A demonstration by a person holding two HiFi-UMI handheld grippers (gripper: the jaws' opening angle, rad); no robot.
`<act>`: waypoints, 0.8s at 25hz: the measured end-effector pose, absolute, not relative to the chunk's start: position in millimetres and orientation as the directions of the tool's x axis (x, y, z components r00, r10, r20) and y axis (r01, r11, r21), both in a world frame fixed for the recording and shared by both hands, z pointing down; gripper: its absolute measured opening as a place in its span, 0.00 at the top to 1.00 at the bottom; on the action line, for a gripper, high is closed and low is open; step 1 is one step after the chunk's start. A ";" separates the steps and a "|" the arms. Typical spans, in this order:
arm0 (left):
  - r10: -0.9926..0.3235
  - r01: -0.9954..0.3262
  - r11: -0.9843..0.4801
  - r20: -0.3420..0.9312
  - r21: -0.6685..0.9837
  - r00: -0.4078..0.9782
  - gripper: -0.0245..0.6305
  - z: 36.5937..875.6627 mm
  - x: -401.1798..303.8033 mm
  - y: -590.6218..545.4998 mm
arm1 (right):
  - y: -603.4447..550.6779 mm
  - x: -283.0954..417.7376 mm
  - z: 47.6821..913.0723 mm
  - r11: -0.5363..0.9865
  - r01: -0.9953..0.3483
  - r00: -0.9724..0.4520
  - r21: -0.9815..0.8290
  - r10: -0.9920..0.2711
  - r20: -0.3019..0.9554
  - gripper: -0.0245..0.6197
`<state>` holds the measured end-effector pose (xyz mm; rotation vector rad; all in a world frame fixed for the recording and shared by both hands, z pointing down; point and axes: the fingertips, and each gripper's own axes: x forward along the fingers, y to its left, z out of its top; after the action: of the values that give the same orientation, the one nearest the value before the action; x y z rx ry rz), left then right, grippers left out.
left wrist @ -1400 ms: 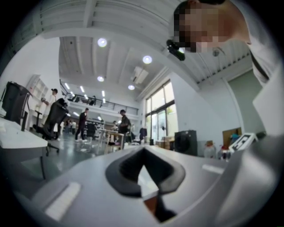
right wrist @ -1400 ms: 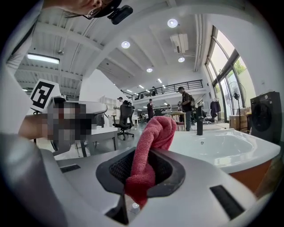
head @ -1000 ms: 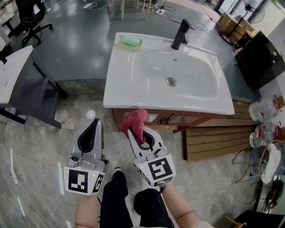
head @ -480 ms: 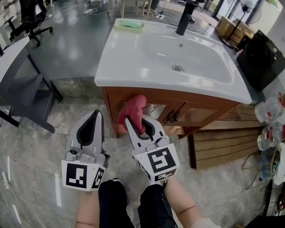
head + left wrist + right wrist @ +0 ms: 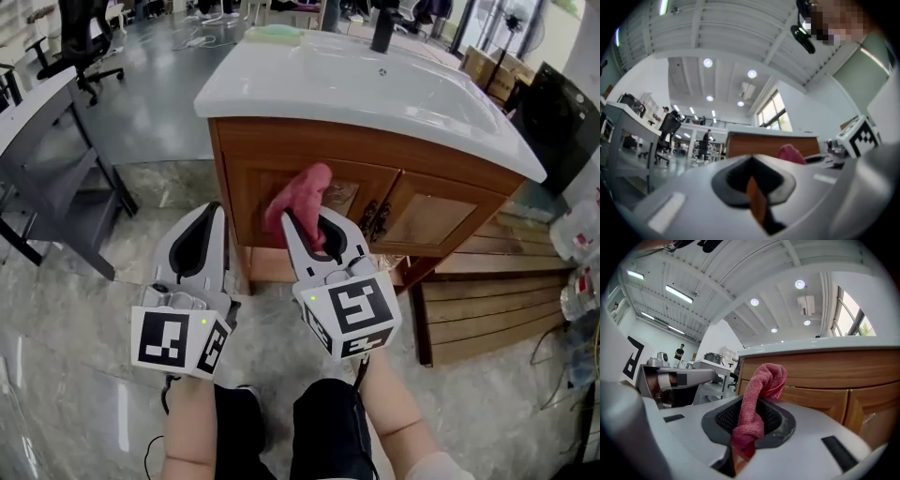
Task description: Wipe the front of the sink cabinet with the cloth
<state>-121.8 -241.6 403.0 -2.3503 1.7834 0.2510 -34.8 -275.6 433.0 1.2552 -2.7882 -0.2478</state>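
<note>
1. Two claws show in the head view. The right claw (image 5: 314, 232), at frame centre, is clenched on the cloth (image 5: 300, 197). The left claw (image 5: 208, 223), just left of it, is closed with nothing between its jaws.
2. Cloth: pink-red with a nubby, terry-like weave. It is twisted into a soft rope that rises out of the right claw and flops over at the tip. It looks limp and should flatten only under pressure.
3. Cabinet front (image 5: 427, 220): brown wood with a smooth, faintly glossy finish and framed doors with recessed panels. Dark metal handles (image 5: 375, 220) sit at the middle seam. A white glossy sink (image 5: 356, 84) overhangs it across the upper frame.
4. The cloth tip lies over the left door (image 5: 345, 194) in the picture. Neither the head view nor the right gripper view confirms contact with the wood.
5. Step judged: approach, with wiping not yet clearly under way.
6. Next move calls for pressing the wad flat on the door and sweeping broadly. The panel grooves need extra passes, and the handles could snag the loops.
</note>
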 end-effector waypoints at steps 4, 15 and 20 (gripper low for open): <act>-0.941 -0.968 -0.250 -0.227 -0.028 0.250 0.95 413.8 -122.2 -230.8 | -271.2 -33.9 425.5 0.667 -0.725 -0.677 0.174 -0.736 -0.004 0.87; -0.936 -0.964 -0.248 -0.234 -0.096 0.264 0.95 414.2 -120.5 -211.8 | -280.9 -66.3 392.4 0.683 -0.705 -0.699 0.192 -0.715 -0.021 0.87; -0.936 -0.967 -0.240 -0.245 -0.082 0.253 0.95 412.1 -127.4 -209.2 | -288.5 -92.7 385.6 0.683 -0.697 -0.703 0.216 -0.711 -0.018 0.87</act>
<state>-127.4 -209.2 412.1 -2.3064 1.7848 0.2135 -92.7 -288.5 385.6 1.1813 -2.8203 -0.3196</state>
